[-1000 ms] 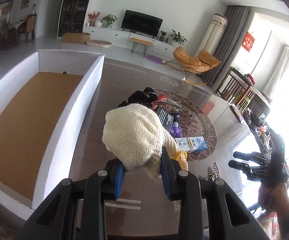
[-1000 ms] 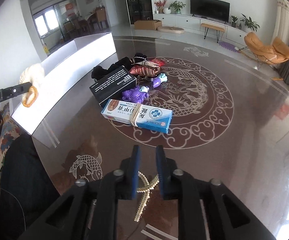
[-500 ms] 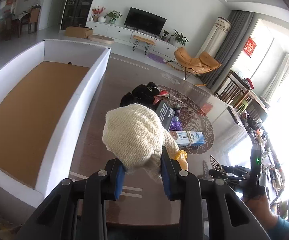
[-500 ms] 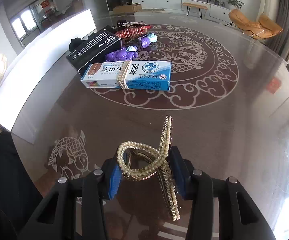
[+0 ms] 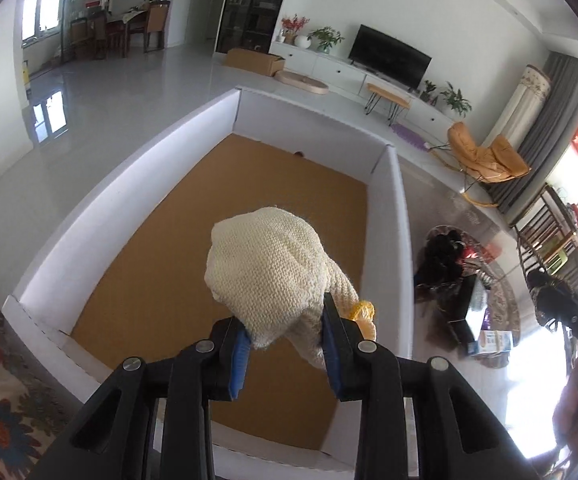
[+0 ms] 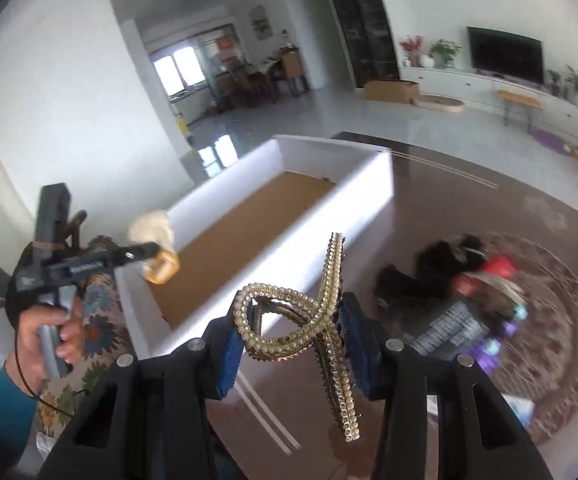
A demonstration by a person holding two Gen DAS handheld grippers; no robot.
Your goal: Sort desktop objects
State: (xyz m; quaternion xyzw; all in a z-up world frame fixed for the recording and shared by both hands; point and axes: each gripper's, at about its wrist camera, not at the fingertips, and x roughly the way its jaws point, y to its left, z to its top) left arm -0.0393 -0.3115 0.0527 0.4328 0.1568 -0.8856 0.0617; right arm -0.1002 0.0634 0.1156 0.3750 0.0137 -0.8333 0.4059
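Our left gripper (image 5: 285,338) has its jaws clamped on the cream knitted toy (image 5: 273,268), held above the white box (image 5: 403,240) and its brown floor. Our right gripper (image 6: 289,346), whose jaws have just been closing, pinches the beaded hair clip (image 6: 309,320) over the counter (image 6: 429,208). The leftover pile (image 6: 477,284) (blurred) is hard to identify.

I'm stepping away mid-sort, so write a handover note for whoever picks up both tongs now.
Left tongs: shut on the cream knitted piece, above the white cardboard box with brown floor.
Right tongs: jaws just closed on the gold beaded hair claw, beside the box.
Done: nothing visibly sorted.
Left: drop both, then sort the pile on the dark table.
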